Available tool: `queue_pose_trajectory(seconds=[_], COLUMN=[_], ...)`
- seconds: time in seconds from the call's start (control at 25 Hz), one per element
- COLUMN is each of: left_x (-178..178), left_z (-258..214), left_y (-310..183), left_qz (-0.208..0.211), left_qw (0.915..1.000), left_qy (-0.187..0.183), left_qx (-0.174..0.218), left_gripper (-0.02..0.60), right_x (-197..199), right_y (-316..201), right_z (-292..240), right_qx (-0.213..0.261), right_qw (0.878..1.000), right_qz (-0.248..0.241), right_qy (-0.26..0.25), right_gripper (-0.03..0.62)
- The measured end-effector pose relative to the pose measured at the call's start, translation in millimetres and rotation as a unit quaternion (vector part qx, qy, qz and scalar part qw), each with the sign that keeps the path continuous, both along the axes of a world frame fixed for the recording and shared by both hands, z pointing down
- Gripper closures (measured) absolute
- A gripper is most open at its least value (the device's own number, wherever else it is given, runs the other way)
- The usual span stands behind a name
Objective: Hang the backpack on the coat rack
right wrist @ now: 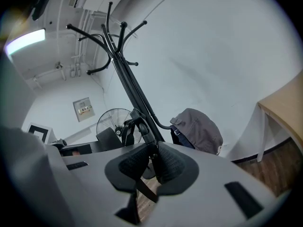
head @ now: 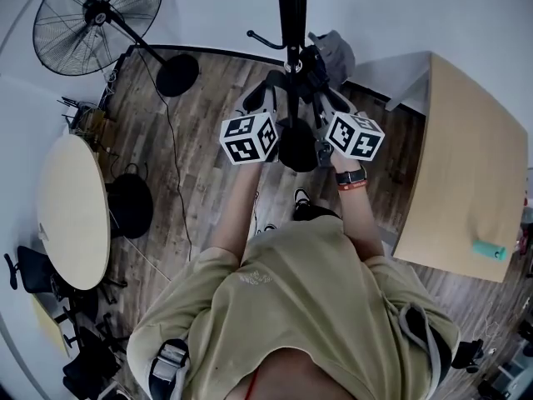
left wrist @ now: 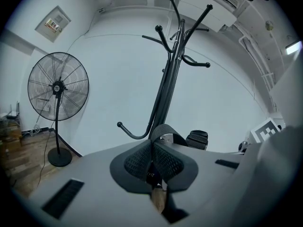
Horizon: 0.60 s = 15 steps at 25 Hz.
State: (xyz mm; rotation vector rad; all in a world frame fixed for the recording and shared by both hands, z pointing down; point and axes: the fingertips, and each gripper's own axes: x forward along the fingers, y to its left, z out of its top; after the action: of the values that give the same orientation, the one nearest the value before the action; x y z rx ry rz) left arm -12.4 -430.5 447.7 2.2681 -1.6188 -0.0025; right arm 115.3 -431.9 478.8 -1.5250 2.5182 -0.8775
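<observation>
A black backpack (head: 297,147) hangs between my two grippers, close in front of the black coat rack (head: 291,15). In the left gripper view, my left gripper (left wrist: 154,159) is shut on a black webbing loop (left wrist: 165,130) of the backpack, with the rack's pole (left wrist: 164,91) and a low hook (left wrist: 130,132) just behind it. My right gripper (right wrist: 152,162) is shut on a black strap with a buckle (right wrist: 135,126), and the rack (right wrist: 124,74) rises behind that. In the head view, the left gripper (head: 260,100) and right gripper (head: 331,107) flank the pole. Most of the bag is hidden in both gripper views.
A grey cap (right wrist: 198,129) hangs on a low hook at the rack's right (head: 333,52). A standing fan (head: 98,11) is at the far left, a round table (head: 73,211) and a black stool (head: 132,205) at the left. A wooden desk (head: 466,182) with a teal object (head: 489,251) stands at the right.
</observation>
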Motion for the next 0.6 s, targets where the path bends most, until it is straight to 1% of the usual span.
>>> queue_pose_trajectory(seconds=[0.32, 0.6], left_x=[-1, -1], left_z=[22, 52], left_y=[-18, -23], left_qz=[-0.006, -0.003], left_qw=[0.9998, 0.9990], left_qy=[0.000, -0.014], left_qx=[-0.019, -0.042], left_gripper=[0.556, 0.556], right_x=[6, 3], right_y=[-20, -24], right_z=[22, 50], right_qx=[-0.018, -0.040], right_qw=[1.000, 0.999], right_qz=[0.016, 0.017], right_qy=[-0.004, 0.007], right_gripper=[0.528, 0.528])
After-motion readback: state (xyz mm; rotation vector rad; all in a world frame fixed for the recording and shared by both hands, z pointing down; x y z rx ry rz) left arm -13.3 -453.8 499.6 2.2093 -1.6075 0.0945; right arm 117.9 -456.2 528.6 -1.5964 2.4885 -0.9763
